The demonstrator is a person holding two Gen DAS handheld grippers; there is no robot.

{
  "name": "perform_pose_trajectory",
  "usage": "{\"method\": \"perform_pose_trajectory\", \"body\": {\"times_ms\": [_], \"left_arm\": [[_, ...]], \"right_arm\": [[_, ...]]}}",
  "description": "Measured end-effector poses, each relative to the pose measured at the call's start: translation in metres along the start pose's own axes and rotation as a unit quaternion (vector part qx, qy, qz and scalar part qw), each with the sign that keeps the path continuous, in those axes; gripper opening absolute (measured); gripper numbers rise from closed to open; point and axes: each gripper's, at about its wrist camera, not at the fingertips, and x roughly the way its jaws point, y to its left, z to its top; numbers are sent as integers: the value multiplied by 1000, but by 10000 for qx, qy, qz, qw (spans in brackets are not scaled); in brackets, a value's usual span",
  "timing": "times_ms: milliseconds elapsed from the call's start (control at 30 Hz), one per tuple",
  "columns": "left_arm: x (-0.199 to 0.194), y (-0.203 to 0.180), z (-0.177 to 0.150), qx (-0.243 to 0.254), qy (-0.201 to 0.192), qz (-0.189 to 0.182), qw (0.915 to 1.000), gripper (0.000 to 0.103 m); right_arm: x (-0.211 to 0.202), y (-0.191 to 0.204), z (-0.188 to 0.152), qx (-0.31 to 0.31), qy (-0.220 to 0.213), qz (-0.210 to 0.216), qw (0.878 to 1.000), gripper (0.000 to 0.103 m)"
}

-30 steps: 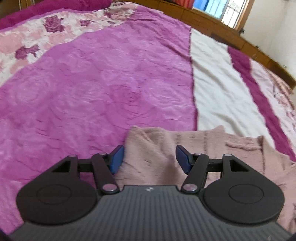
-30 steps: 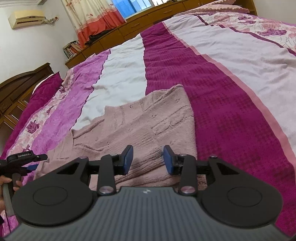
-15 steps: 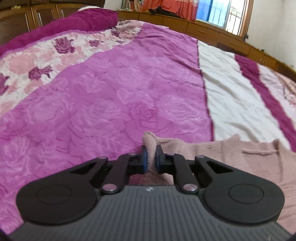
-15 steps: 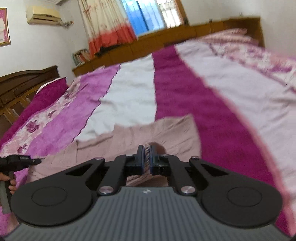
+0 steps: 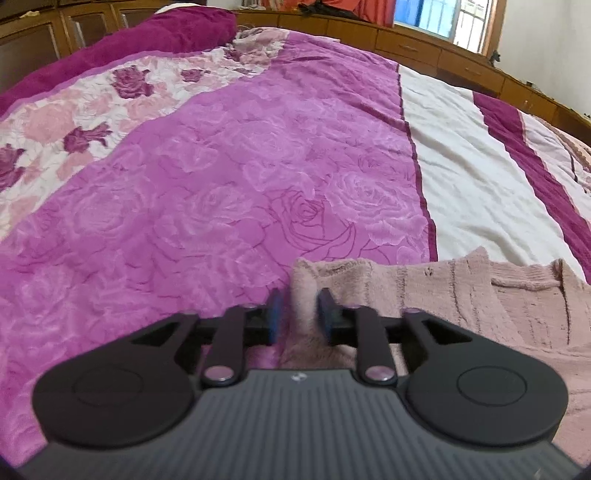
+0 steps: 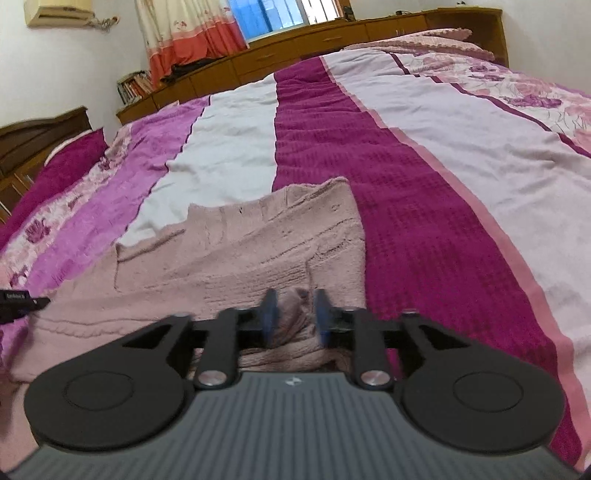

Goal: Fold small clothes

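A pale pink knitted sweater (image 6: 236, 258) lies spread on the bed; it also shows in the left wrist view (image 5: 480, 295). My left gripper (image 5: 299, 314) has its blue pads a little apart, with the sweater's left corner standing between them. My right gripper (image 6: 295, 314) is likewise a little apart, with a bunched fold of the sweater's near right edge between the pads. The other gripper's tip (image 6: 18, 301) shows at the far left of the right wrist view.
The bed cover has magenta (image 5: 221, 221), white (image 6: 229, 147) and dark purple (image 6: 424, 221) stripes. A dark pillow (image 5: 147, 33) lies at the head. Wooden cabinets (image 6: 332, 33) and a curtained window (image 6: 192, 29) line the far wall.
Both grippers closed on the sweater half a second ago and have now parted a little. Both have moved forward and lowered, and the near edge lies folded over.
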Motion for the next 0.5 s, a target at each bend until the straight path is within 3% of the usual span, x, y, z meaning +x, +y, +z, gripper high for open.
{"method": "perform_pose_trajectory", "body": {"times_ms": [100, 333, 500], "left_arm": [[-17, 4, -1, 40, -12, 61, 10000, 46], [-61, 15, -5, 121, 216, -89, 9997, 46], [-99, 19, -15, 311, 373, -137, 9987, 46]], "right_arm": [[-13, -1, 0, 91, -15, 115, 9999, 50], [-47, 6, -5, -28, 21, 194, 9998, 55], [-64, 17, -15, -303, 392, -8, 9988, 57]]}}
